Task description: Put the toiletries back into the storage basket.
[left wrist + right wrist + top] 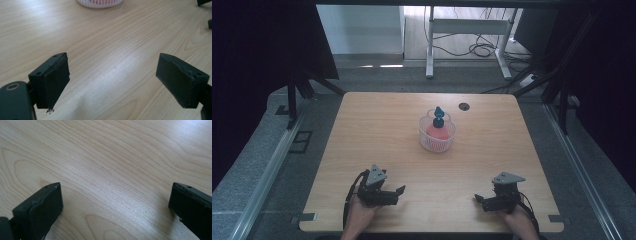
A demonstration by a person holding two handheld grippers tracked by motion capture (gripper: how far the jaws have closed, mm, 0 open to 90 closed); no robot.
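A small white slotted basket (437,135) stands on the wooden table (377,125), right of centre toward the back. Inside it sits a red rounded object (437,131) with a blue piece (439,116) sticking up above the rim. The basket's lower edge (100,3) appears at the top of the left gripper view. My left gripper (401,192) rests near the front left edge, open, its jaws (113,82) wide apart over bare wood. Near the front right edge my right gripper (478,200) is open too, with only wood grain between its jaws (116,212).
A dark round grommet hole (464,106) sits in the table near the back right. Black curtains and frame legs flank the table. A white desk frame (467,30) and cables lie on the floor beyond the far edge.
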